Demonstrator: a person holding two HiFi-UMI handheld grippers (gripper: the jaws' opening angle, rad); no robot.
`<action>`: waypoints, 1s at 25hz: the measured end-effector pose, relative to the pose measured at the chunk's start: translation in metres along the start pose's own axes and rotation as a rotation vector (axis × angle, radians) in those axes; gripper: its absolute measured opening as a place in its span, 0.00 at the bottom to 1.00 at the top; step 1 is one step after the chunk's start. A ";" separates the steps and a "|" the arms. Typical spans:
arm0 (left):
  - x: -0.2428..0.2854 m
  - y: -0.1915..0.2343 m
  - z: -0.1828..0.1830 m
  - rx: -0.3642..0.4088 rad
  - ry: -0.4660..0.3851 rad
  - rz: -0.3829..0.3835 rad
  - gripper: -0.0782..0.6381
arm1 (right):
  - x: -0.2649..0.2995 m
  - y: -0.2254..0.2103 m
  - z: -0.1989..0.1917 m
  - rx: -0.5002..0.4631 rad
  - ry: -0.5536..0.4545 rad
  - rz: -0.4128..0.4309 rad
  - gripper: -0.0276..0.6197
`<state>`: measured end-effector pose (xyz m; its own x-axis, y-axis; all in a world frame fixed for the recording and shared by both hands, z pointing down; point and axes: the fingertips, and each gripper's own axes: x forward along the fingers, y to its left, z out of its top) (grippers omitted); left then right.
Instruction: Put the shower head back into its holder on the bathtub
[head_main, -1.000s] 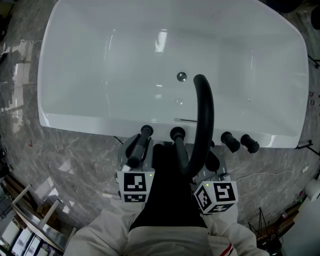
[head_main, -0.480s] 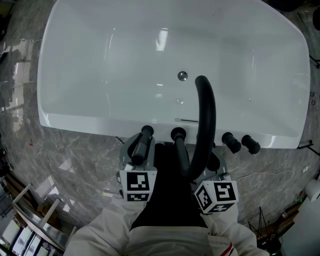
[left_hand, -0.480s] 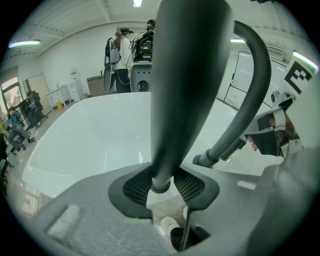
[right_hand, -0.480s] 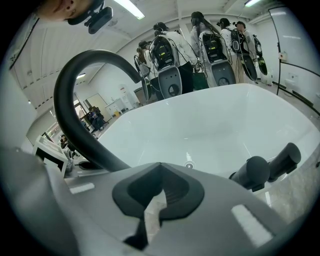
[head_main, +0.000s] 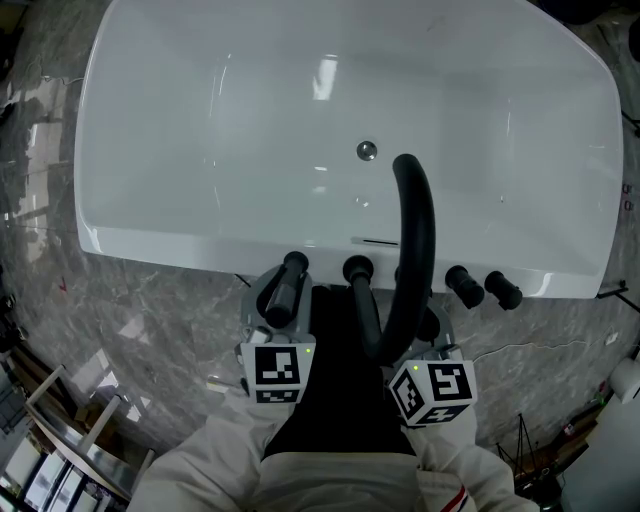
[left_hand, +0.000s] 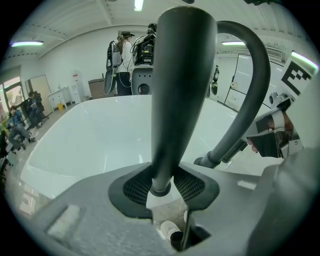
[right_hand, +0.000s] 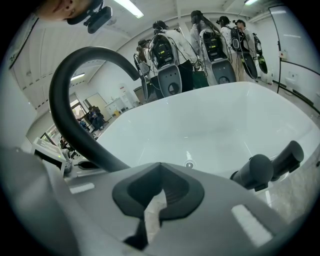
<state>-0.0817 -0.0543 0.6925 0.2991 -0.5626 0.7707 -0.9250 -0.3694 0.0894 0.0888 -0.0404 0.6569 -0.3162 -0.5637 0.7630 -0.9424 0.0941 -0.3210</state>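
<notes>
L gripper (left_hand: 162, 186): jaws clamped on the shower head (left_hand: 177, 90), pads on either side of its narrow lower end, dark body flaring upward. Head view: shower head (head_main: 284, 290) lies at the near rim of the white bathtub (head_main: 150, 200), left of the curved black spout (head_main: 418, 230), far tip at the rim, rest over the grey marble floor (head_main: 150, 310).

R gripper (right_hand: 156, 197): jaws together, nothing between them, only a thin slit showing floor. It sits near the spout's base. Two black knobs (head_main: 462, 285) on the rim to its right. Drain (head_main: 367, 150) in the tub bottom beyond the spout tip.

Vs 1 s ago: L marker cube and shower head sit a touch further right. Drain, spout & knobs also drift right a little, so part is prob. camera shift. R gripper approx. same spot. Grip unchanged.
</notes>
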 end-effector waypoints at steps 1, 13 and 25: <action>0.000 0.000 0.000 -0.002 -0.003 0.002 0.31 | 0.001 0.000 -0.001 0.000 0.002 0.000 0.05; 0.004 0.002 0.001 -0.007 -0.032 0.019 0.31 | 0.000 0.001 0.002 -0.014 -0.004 0.005 0.05; 0.000 0.003 -0.017 0.048 0.059 0.094 0.32 | -0.016 0.002 -0.003 -0.030 -0.012 0.021 0.05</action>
<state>-0.0882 -0.0424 0.7036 0.1962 -0.5526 0.8100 -0.9355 -0.3529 -0.0142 0.0912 -0.0284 0.6457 -0.3347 -0.5715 0.7492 -0.9385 0.1305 -0.3197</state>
